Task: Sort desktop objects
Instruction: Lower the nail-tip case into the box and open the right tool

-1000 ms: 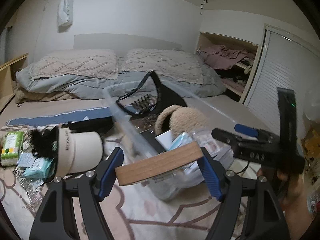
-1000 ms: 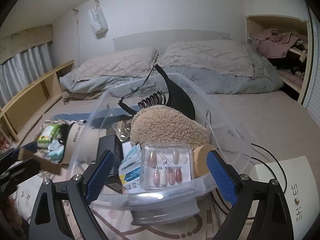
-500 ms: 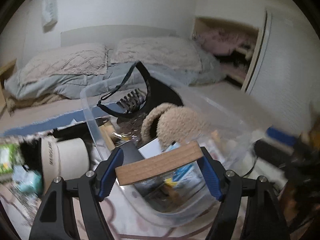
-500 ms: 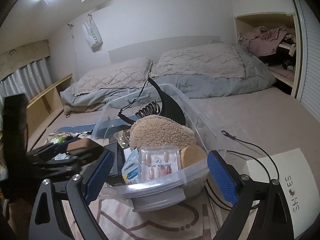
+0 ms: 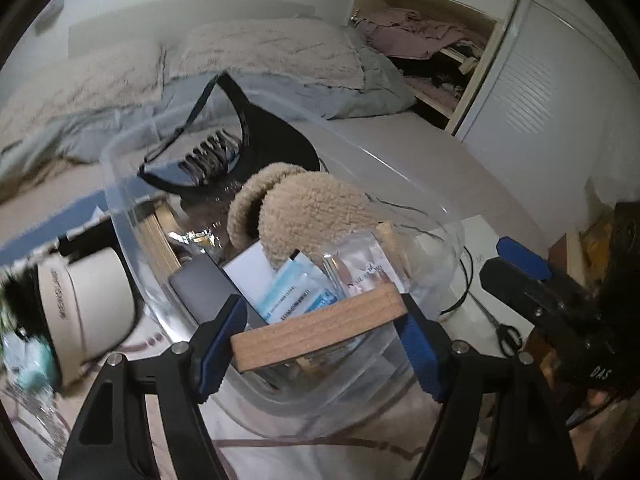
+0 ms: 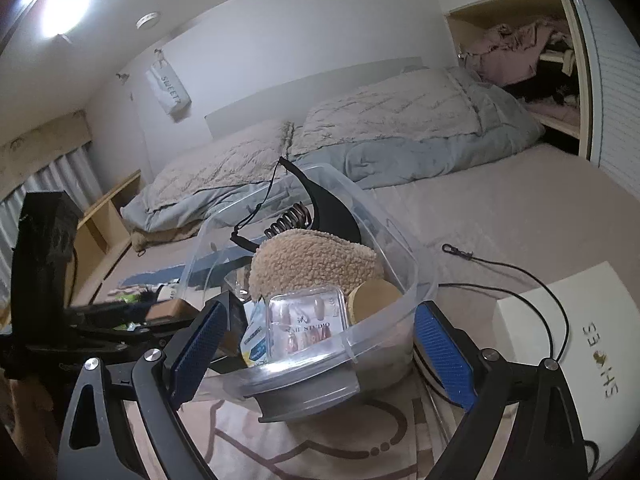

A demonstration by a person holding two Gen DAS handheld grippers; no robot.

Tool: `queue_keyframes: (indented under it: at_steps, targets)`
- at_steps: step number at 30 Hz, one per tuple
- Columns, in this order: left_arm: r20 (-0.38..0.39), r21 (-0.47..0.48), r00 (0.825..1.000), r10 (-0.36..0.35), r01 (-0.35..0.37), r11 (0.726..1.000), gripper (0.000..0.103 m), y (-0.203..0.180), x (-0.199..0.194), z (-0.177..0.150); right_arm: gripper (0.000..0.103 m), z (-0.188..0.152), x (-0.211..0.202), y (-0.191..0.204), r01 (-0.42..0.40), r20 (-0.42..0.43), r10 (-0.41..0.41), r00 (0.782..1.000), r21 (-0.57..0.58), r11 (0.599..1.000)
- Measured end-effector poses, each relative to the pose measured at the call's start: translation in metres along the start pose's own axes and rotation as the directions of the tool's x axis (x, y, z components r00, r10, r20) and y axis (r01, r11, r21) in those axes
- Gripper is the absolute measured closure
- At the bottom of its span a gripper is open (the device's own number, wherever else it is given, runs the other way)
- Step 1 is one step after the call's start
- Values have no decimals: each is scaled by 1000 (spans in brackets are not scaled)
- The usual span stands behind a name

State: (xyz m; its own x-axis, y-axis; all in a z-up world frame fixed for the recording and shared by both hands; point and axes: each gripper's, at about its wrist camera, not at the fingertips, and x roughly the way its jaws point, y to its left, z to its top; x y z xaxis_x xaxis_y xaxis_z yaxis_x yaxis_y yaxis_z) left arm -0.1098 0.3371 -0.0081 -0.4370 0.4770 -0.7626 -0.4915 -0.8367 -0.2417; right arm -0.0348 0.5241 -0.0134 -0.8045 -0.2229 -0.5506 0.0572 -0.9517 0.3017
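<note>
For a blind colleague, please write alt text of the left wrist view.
The left tongs grip a flat cork-coloured block over a clear plastic bin filled with a fleecy beige item, packets and a black visor. Behind lies a bed.

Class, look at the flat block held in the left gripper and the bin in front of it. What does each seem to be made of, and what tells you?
Flat block: probably cork or light wood, matte, with tan layered bands along its edge. Bin: clear, glossy plastic; its contents show through the walls.

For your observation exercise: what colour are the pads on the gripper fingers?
Blue, on black fingers. The right wrist view shows the right gripper's pads best.
</note>
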Motion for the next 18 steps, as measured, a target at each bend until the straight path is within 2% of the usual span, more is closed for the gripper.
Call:
queue_keyframes:
  at_steps: [7, 12, 14, 15, 16, 18]
  targets:
    - [-95, -6, 995, 10, -11, 1000, 27, -7, 10, -5, 8, -1, -3, 1, 10, -4, -10, 1000, -14, 1000]
    - [-132, 26, 990, 53, -50, 998, 27, -10, 15, -5, 8, 0, -3, 0, 8, -5, -8, 1000, -1, 1000]
    - [-119, 36, 989, 85, -81, 996, 25, -11, 16, -5, 8, 0, -3, 1, 7, -7, -7, 1000, 0, 1000]
    - [-101, 43, 989, 104, -100, 994, 20, -12, 14, -6, 8, -1, -3, 2, 9, -10, -9, 1000, -4, 1000]
    - [-87, 44, 990, 112, -109, 993, 11, -11, 12, -6, 8, -1, -3, 2, 10, -11, -10, 1000, -6, 1000]
    - [-51, 46, 991, 120, -118, 992, 10, -10, 6, -5, 8, -1, -3, 4, 14, -16, -14, 1000, -16, 1000]
